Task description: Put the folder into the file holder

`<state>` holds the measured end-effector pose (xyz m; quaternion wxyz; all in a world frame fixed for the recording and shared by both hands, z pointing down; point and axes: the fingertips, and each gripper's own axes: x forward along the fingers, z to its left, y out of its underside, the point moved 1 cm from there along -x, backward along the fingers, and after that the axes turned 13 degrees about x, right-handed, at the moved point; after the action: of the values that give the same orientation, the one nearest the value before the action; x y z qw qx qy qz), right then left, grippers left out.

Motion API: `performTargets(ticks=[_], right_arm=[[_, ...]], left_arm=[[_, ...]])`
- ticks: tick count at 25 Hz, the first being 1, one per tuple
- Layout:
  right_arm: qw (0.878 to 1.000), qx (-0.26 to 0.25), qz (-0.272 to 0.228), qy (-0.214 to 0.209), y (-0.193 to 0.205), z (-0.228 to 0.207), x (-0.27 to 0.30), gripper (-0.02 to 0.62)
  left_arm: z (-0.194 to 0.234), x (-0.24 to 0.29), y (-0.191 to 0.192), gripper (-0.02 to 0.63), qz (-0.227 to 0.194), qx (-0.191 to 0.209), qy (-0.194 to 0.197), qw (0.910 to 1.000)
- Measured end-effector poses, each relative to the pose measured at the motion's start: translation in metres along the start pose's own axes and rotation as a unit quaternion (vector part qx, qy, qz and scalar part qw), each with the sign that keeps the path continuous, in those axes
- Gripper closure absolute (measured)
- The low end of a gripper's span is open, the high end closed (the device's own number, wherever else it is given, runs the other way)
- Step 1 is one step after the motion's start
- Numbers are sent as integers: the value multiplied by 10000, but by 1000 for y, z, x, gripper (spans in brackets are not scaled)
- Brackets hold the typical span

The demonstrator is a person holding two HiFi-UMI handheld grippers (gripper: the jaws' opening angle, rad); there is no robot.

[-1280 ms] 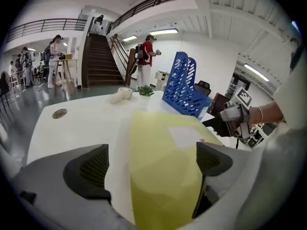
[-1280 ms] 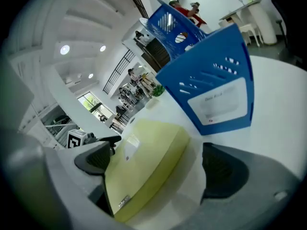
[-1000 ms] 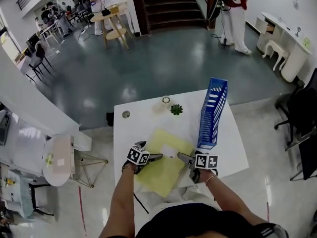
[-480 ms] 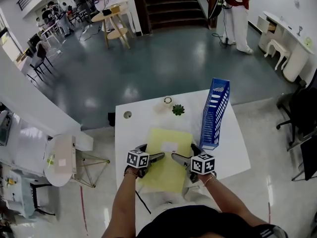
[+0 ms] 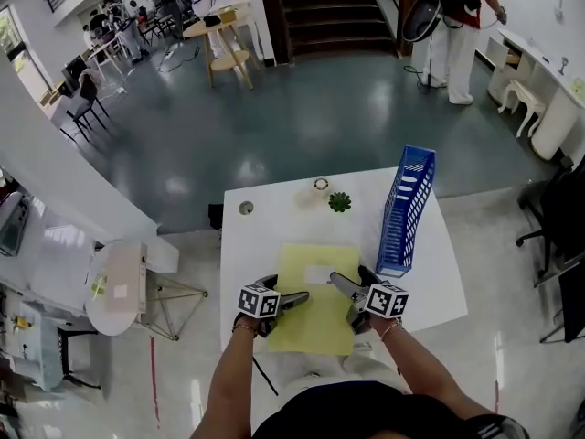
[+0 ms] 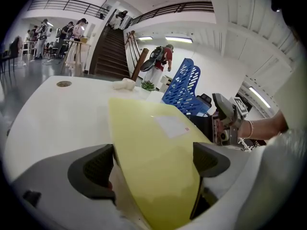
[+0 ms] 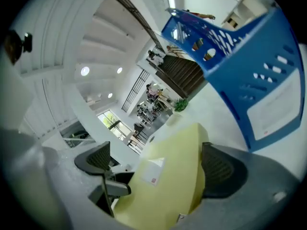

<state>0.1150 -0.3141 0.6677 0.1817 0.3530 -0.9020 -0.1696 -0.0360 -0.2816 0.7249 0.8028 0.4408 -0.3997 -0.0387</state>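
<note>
Table (image 5: 265, 245) — folder (image 5: 315, 316) within left tongs (image 5: 291, 295), right tongs (image 5: 347, 280).

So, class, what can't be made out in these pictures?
Folder label print: too small to read in any view.
File holder interior: hidden by its own wall, head and right gripper views.
Small pale object by plant: too small, head view.

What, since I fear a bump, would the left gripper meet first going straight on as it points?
The yellow folder, already between the left gripper's open jaws; beyond it, probably the right gripper.
</note>
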Motion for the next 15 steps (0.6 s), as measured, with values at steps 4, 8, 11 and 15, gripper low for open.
performTargets(ticks=[4,8,11,15], right_arm=[[9959,774,-139,-455,-3,-8,-2,15],[9880,1327,-136,-777,-9,-9,-4,18],[9754,1971,-113,-981,-12,-14,-3,18],[9516,2975,-80,-769,-10,-52,-10,100]], left_arm=[[0,-3,8,94,-59,-148,-17,9999],[5,-4,7,94,-126,-206,-86,9997],[11,-6,7,94,-205,-280,-175,9992],[8,-5,10,94,-51,-47,-77,9999]])
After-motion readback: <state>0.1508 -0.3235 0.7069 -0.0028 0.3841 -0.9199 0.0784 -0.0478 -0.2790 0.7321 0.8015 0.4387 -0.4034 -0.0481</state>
